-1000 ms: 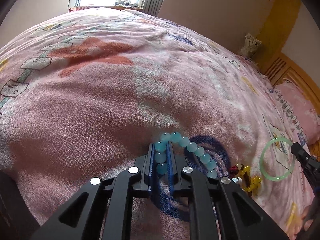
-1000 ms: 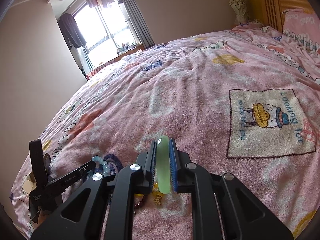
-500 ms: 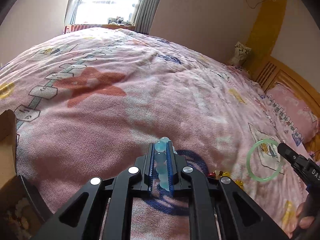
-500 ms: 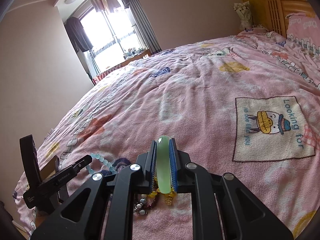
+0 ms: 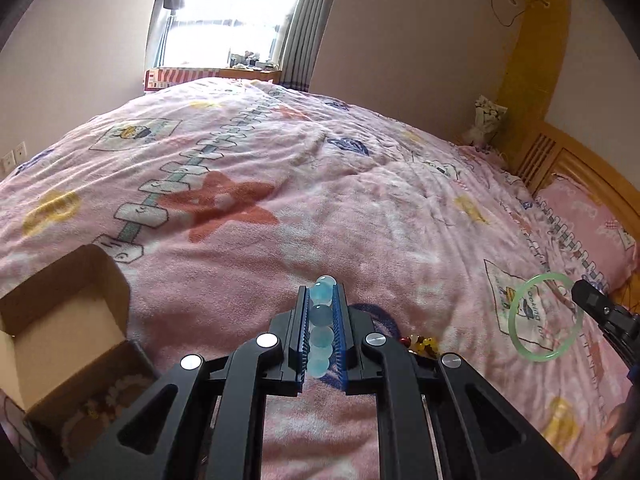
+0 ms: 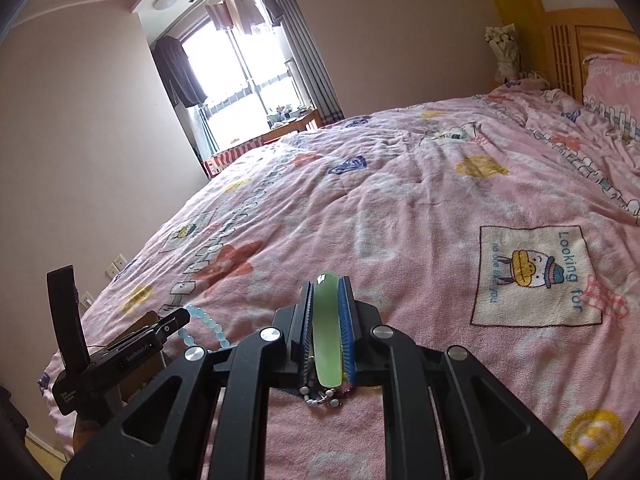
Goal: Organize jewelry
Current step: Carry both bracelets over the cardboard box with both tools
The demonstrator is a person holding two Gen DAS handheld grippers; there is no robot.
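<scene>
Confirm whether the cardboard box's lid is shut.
No: the cardboard box on the bed stands open, flap raised, small items visible inside, left of the left gripper.

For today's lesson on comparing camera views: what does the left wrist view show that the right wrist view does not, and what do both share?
Only the left wrist view shows the inside of the open brown cardboard box, and the red and yellow bead strand lying on the blanket. Only the right wrist view shows a small silver ball chain below its fingers. Both show the pink printed blanket, the pale blue round-bead bracelet clamped in the left gripper, and the translucent green bangle clamped in the right gripper.
</scene>
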